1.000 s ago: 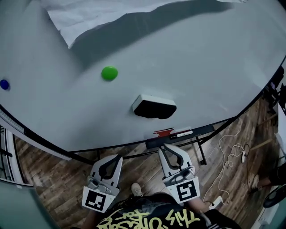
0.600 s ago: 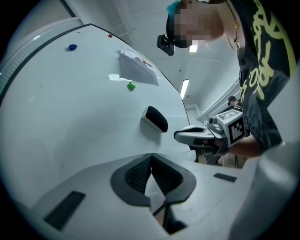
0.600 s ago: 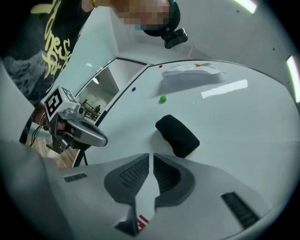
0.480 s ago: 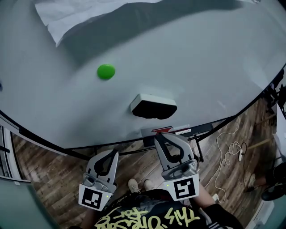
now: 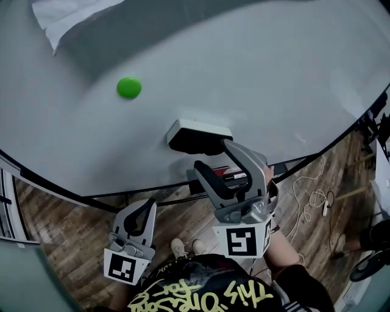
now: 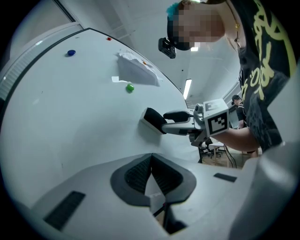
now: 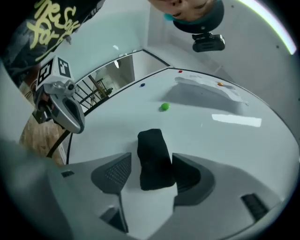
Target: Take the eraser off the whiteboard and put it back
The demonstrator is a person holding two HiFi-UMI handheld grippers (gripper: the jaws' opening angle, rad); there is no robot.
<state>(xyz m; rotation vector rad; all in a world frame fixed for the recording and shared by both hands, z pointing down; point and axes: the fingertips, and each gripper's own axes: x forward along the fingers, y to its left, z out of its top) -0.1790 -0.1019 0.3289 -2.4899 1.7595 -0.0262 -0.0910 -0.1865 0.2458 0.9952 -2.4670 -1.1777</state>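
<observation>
The eraser (image 5: 198,137), white-backed with a black felt body, sticks to the whiteboard (image 5: 256,73) near its lower edge. My right gripper (image 5: 218,159) is raised just in front of it, rolled on its side, and its jaws are opening. In the right gripper view the eraser (image 7: 153,159) lies between the two pads with a gap at the left pad. My left gripper (image 5: 146,210) hangs lower, below the board's edge, with its jaws (image 6: 151,161) shut and nothing in them. The left gripper view shows the eraser (image 6: 153,121) with the right gripper (image 6: 168,123) at it.
A green magnet (image 5: 129,88) sits on the board up and left of the eraser. A white paper sheet (image 5: 67,15) hangs at the top left. A marker tray (image 5: 234,177) with a red marker runs under the board's edge. A cable (image 5: 311,201) lies on the wooden floor.
My right gripper has risen from below the board up to the eraser, rolled onto its side and opened its jaws. The left gripper has stayed where it was.
</observation>
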